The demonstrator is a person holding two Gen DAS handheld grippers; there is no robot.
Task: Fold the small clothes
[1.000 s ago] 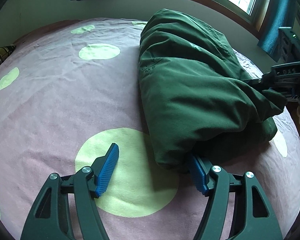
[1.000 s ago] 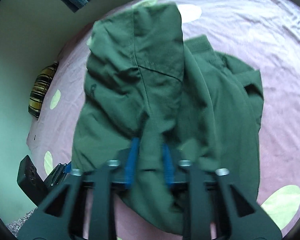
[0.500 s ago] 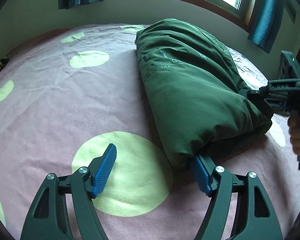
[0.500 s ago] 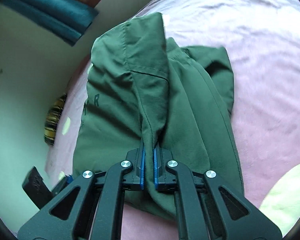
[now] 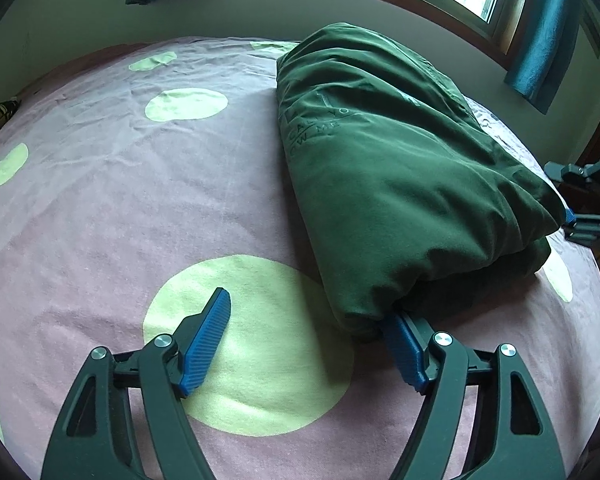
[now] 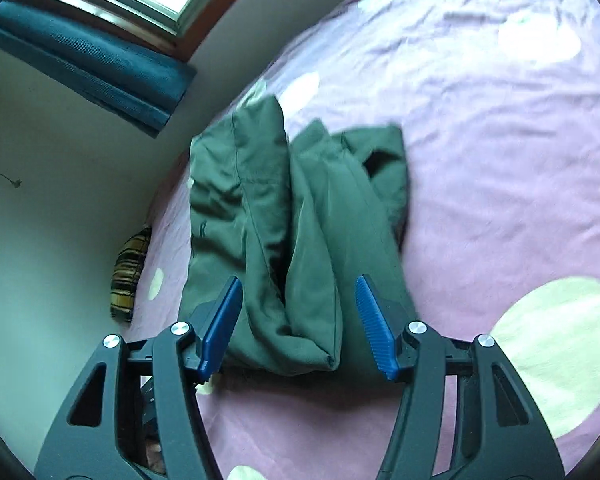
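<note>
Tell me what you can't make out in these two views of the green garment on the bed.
- Left wrist view: the printing on the green garment is partly lost in folds.
- Left wrist view: the left hand-held gripper has its right fingertip tucked under the garment's corner.
- Right wrist view: the striped object by the wall is too small to identify.

A pink bedsheet (image 5: 100, 208) with green dots, teal curtains (image 5: 540, 32), striped cushion (image 6: 130, 276).

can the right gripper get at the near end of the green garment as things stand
Probably yes: the right gripper is open, its fingers straddle the green garment's near end, and nothing lies between them.
</note>
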